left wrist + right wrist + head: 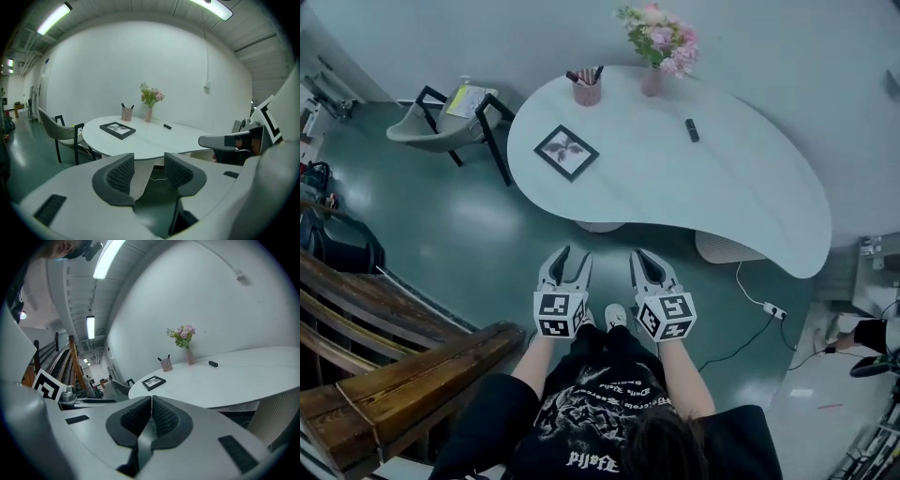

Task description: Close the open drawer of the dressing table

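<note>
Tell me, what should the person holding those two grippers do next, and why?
Probably step closer to the white table. Both grippers hang over the floor, well short of it and holding nothing: the left gripper with jaws apart, the right gripper with jaws together. No open drawer shows from here, so moving nearer should help find it.

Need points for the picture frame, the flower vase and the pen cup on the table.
picture frame (566,152), head view, centre of its face.
flower vase (652,82), head view, the pink body.
pen cup (587,93), head view, the side wall.
</note>
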### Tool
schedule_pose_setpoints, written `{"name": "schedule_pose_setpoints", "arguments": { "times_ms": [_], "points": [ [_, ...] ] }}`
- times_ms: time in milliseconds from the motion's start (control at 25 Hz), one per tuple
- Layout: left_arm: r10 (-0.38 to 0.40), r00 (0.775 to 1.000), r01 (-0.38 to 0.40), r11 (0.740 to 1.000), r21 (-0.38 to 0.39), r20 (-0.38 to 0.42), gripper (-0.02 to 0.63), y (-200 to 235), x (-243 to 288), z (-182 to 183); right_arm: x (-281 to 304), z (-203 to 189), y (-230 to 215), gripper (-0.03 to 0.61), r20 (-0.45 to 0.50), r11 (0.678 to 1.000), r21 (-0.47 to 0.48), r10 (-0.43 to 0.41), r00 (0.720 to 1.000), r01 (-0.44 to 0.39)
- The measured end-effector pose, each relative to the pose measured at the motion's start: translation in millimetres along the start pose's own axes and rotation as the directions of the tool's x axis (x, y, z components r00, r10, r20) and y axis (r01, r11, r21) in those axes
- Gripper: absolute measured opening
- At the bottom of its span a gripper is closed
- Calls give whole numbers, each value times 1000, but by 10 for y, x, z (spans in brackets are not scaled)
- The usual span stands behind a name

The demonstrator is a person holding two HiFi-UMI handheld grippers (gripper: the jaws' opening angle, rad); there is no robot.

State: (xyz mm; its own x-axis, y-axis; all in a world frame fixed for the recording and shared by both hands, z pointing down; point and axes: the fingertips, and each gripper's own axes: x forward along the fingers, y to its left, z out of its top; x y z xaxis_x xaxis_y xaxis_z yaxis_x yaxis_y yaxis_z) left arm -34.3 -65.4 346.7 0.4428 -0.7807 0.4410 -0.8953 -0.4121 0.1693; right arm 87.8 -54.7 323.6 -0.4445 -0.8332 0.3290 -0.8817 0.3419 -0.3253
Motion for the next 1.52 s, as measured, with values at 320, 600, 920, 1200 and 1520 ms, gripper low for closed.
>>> {"name": "schedule_pose_setpoints", "arguments": {
  "times_ms": [320, 600, 920, 1200, 1520],
  "points": [
    [-1, 999, -2, 999, 53, 46, 207, -142, -220, 228, -117, 176, 108, 28, 19, 999, -45, 28, 999, -27],
    [20, 995, -25, 999, 44, 101, 207, -159, -388, 353, -196, 250, 225, 28, 23, 992, -107, 65, 998, -62],
    [26, 993, -30, 999, 34, 112, 207, -175, -522, 240, -247, 236, 309, 28, 36, 990, -122, 70, 997, -66],
    [23, 990, -26, 999, 24, 136, 189, -230, -608, 200, -312, 79, 385, 28, 26, 989, -123, 80, 996, -76],
    [26, 991, -28, 1000, 15, 130, 34, -199, -697, 145, -293, -73, 519, 26, -12, 986, -137, 99, 995, -100]
  ]
}}
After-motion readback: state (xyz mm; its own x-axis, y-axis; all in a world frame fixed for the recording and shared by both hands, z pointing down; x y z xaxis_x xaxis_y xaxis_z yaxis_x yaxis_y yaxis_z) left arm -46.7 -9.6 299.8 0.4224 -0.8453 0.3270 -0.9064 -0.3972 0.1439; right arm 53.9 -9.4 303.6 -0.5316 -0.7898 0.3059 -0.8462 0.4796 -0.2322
